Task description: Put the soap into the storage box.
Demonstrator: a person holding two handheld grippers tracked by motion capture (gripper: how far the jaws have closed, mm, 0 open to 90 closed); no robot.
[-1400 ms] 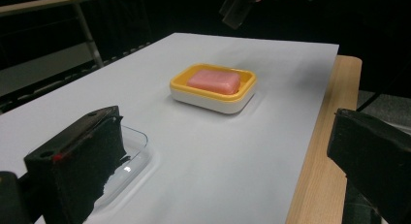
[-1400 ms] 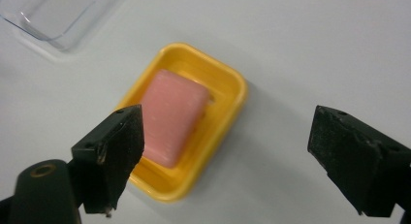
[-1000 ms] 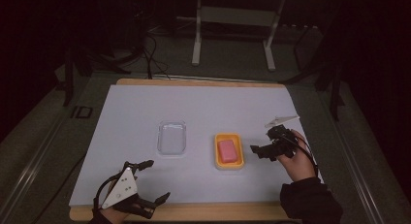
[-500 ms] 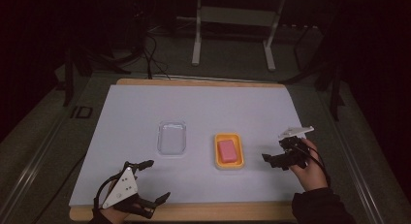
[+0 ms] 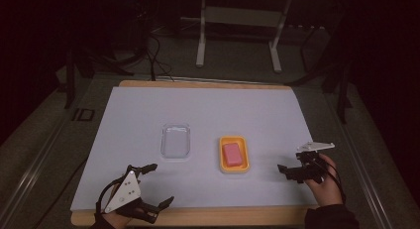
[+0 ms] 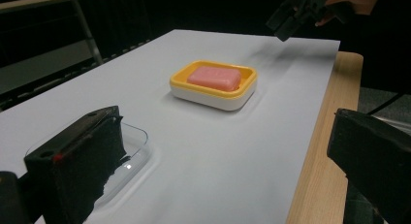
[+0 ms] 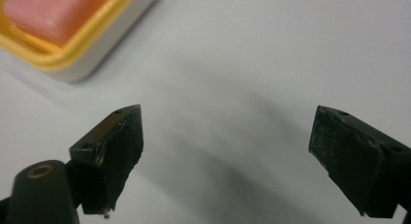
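Note:
A pink soap bar (image 5: 232,153) lies in a yellow and white soap dish (image 5: 221,158) near the middle of the white sheet. Left of it lies a clear shallow plastic tray (image 5: 176,141). My left gripper (image 5: 158,185) rests open at the front left edge, jaws wide apart with nothing between them. In the left gripper view (image 6: 223,136) the tray (image 6: 138,149) sits by the left jaw, and the dish (image 6: 208,95) with the soap (image 6: 214,77) lies farther on. My right gripper (image 5: 287,172) hovers open right of the dish. In the right gripper view (image 7: 228,132) the dish (image 7: 87,49) is at the upper left.
The white sheet (image 5: 208,110) covers a wooden table whose bare edge (image 5: 208,216) runs along the front. Metal stand legs (image 5: 237,35) and cables lie on the dark floor beyond the table. The right gripper (image 6: 295,15) hangs above the sheet's far corner in the left gripper view.
The right gripper has drawn back from beside the soap dish, to the right and toward the front edge. The left gripper, dish and tray have stayed put.

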